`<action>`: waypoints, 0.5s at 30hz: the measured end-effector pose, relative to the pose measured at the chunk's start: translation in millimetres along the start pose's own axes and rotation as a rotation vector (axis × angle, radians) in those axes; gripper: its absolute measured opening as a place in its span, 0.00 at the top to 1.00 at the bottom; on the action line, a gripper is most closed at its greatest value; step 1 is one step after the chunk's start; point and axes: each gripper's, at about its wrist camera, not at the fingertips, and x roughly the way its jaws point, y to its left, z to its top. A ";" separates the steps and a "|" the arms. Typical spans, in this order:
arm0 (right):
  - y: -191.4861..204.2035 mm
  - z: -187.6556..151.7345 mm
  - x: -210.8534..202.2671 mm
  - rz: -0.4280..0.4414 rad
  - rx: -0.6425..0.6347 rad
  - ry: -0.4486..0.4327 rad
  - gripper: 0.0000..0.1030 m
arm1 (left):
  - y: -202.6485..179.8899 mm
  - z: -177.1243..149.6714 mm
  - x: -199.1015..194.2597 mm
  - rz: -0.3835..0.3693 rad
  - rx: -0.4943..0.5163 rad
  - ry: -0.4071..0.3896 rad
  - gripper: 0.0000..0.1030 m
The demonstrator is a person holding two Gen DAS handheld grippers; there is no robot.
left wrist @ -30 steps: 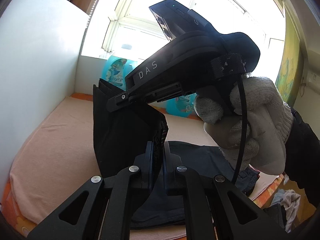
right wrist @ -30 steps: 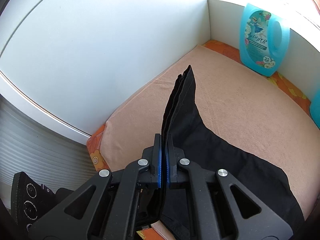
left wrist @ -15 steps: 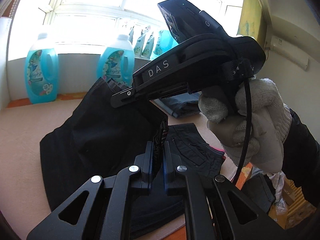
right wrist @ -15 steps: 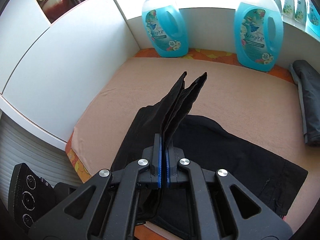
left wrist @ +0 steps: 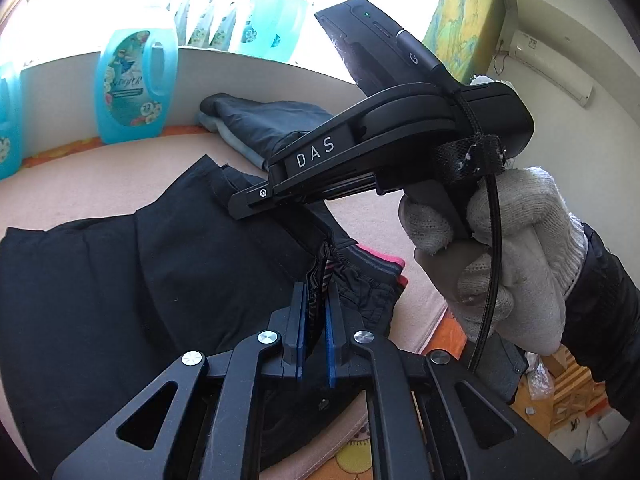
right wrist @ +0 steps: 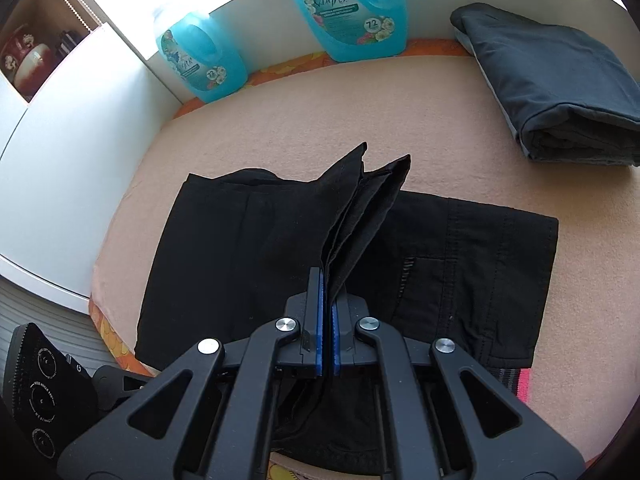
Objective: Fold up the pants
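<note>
Black pants (right wrist: 240, 248) lie folded over on a peach mat (right wrist: 360, 100). The waistband end with a pocket (right wrist: 500, 272) lies at the right. My right gripper (right wrist: 327, 308) is shut on the leg-hem layers, which stand up between its pads. My left gripper (left wrist: 316, 320) is shut on the pants' striped waistband edge (left wrist: 320, 276) near the mat's front edge. The pants (left wrist: 120, 280) spread to the left in the left wrist view. The right gripper's body (left wrist: 360, 156), held by a gloved hand (left wrist: 500, 260), crosses that view just above the cloth.
A folded dark garment stack (right wrist: 552, 80) lies at the mat's far right, also in the left wrist view (left wrist: 260, 120). Blue detergent bottles (right wrist: 352, 8) (right wrist: 200, 60) stand along the back wall. A white cabinet wall (right wrist: 60, 160) borders the left.
Both grippers swung right and lower with the cloth still pinched. The lifted half of the pants now lies over the waistband half on the mat. The folded stack came into view.
</note>
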 end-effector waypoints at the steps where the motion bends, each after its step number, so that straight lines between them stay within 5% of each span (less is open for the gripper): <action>1: -4.9 -1.7 1.3 -0.002 0.006 0.000 0.96 | -3.0 -2.9 2.1 0.001 0.002 0.006 0.94; 3: -10.9 -4.4 4.1 -0.013 0.009 -0.002 0.96 | -10.3 -10.0 0.5 0.001 -0.003 0.024 0.94; 7: -23.5 -6.2 8.7 -0.021 0.021 -0.008 0.96 | -8.0 -12.7 -8.2 0.030 0.010 0.063 0.76; 12: -40.1 -11.2 13.3 -0.039 0.055 0.029 0.96 | 20.0 -21.5 -47.0 0.078 -0.047 0.044 0.76; 15: -44.2 -16.8 4.6 -0.127 0.052 0.000 0.72 | 42.2 -28.9 -80.4 0.158 -0.081 0.003 0.73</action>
